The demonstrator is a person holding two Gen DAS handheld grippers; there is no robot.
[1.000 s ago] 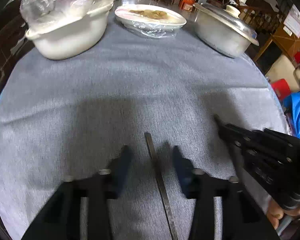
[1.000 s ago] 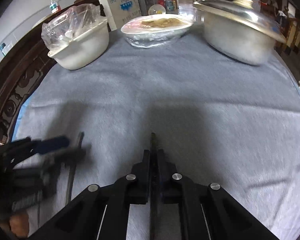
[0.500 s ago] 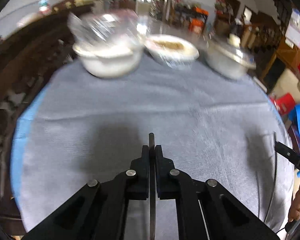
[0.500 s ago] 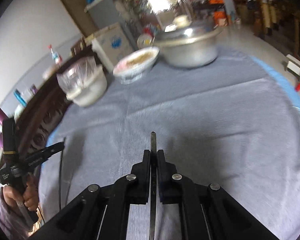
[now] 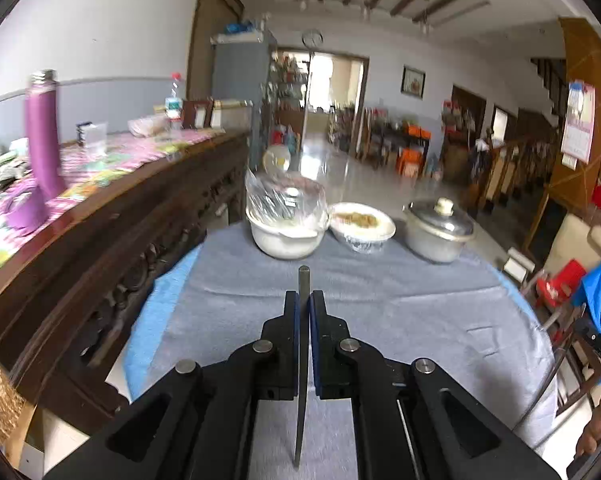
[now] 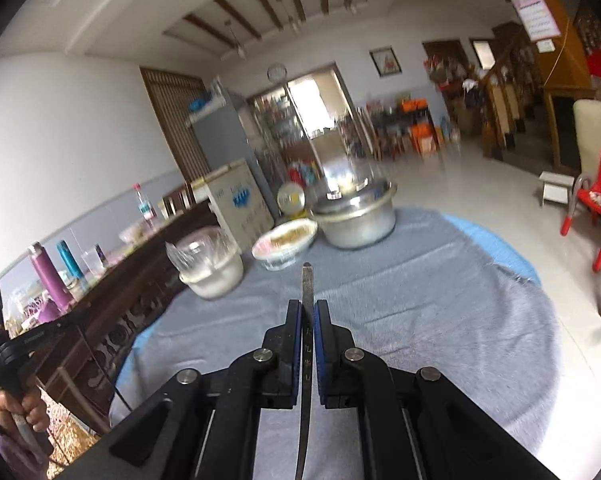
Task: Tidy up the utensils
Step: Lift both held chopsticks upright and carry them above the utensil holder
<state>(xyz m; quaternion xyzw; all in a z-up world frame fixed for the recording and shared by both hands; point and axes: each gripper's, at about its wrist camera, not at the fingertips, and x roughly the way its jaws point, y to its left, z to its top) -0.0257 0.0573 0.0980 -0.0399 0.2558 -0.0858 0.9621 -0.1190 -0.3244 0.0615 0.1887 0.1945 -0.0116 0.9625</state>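
My left gripper is shut on a thin flat metal utensil, whose tip pokes out past the fingertips while its length runs back under the camera. It hangs in the air above the grey tablecloth. My right gripper is likewise shut on a second thin metal utensil with engraved marks, also lifted off the cloth. Each view shows the person's other hand at its edge, the hand at the right and the hand at the left.
At the table's far side stand a white bowl under plastic wrap, a dish of food and a lidded metal pot. A dark carved sideboard with a purple flask runs along the left. A red chair stands to the right.
The left gripper closed on the utensil that lay between its open jaws. Both grippers then rose off the cloth with their utensils and tipped up, so the room came into view.
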